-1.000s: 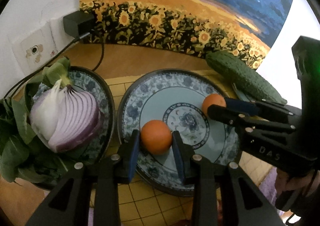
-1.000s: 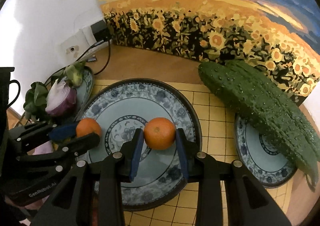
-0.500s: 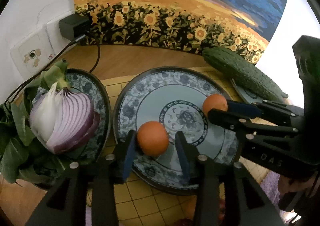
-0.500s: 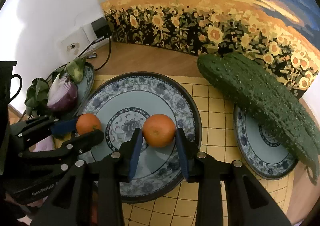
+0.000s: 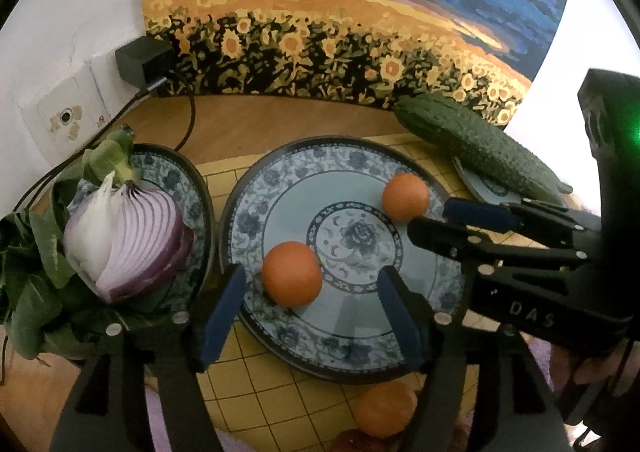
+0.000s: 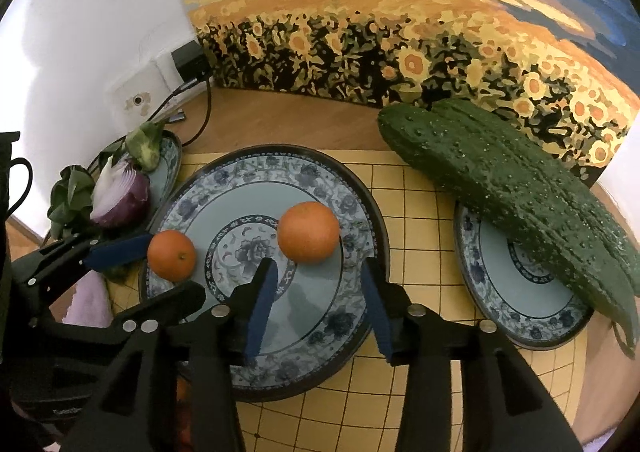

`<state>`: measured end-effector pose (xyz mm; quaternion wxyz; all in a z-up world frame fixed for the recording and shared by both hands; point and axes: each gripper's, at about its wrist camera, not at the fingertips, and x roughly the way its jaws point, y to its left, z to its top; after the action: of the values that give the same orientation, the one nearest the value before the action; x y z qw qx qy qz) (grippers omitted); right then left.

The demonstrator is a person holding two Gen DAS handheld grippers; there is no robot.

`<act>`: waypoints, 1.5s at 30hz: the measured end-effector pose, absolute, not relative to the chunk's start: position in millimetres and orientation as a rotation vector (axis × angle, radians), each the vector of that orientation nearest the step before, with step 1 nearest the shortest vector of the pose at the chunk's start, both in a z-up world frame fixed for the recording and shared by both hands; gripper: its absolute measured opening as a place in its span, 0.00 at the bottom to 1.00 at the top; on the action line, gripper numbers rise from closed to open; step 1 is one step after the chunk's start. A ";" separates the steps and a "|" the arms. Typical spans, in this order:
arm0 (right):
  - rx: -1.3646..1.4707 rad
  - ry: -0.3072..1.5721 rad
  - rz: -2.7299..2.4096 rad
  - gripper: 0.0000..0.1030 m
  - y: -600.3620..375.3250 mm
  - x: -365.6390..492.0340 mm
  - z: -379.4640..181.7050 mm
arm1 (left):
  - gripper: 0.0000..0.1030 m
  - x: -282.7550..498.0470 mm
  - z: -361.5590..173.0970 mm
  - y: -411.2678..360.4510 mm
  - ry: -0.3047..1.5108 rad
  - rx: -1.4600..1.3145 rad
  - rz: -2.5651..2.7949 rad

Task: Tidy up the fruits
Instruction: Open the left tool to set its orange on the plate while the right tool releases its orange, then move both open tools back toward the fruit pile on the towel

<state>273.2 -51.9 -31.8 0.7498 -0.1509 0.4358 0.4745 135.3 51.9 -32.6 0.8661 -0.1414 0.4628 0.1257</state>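
Note:
Two oranges lie on the big blue-patterned plate (image 5: 420, 316) in the middle. In the left wrist view the left orange (image 5: 292, 274) lies just ahead of my open, empty left gripper (image 5: 310, 294), and the right orange (image 5: 405, 197) lies by the tips of the right gripper. In the right wrist view the right orange (image 6: 308, 231) lies free just ahead of my open, empty right gripper (image 6: 318, 284), on the same plate (image 6: 352, 188). The left orange (image 6: 171, 255) sits by the left gripper's tips. A third orange (image 5: 385, 408) lies on the mat below the plate.
A half red onion (image 5: 128, 236) with greens fills a plate (image 5: 188, 188) at the left. Two cucumbers (image 6: 500, 180) rest over a small plate (image 6: 520, 312) at the right. A yellow grid mat (image 6: 416, 220) underlies the plates. A sunflower painting, wall socket and charger cable (image 5: 188, 120) stand behind.
Both grippers have opened and let go of their oranges, which now lie on the middle plate. Both grippers have drawn back a little.

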 end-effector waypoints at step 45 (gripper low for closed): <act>-0.181 0.875 1.050 0.64 -121.1 231.9 16.9 | 1.00 61.1 21.0 53.4 0.826 -0.308 0.249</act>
<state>231.9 -121.1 16.9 0.7718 -0.0835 0.4036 0.4843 61.1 53.4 21.0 0.8970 -0.1487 0.3986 0.1202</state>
